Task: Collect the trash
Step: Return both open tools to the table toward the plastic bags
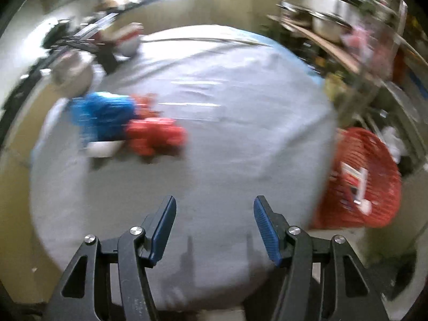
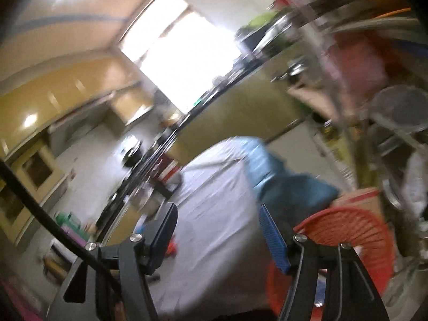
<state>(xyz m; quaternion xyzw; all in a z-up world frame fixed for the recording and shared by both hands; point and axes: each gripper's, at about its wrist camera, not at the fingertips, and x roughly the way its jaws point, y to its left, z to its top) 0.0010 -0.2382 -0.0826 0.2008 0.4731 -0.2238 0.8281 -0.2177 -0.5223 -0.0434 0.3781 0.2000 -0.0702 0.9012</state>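
My left fingers [image 1: 215, 231] and right fingers [image 2: 218, 236] gape empty; red wrapper [image 1: 155, 137] at ten o'clock, basket [image 1: 358, 179] at three.

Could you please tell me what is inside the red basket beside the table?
The red basket holds one red-and-white wrapper; blur hides its details. The basket's woven wall covers whatever lies deeper.
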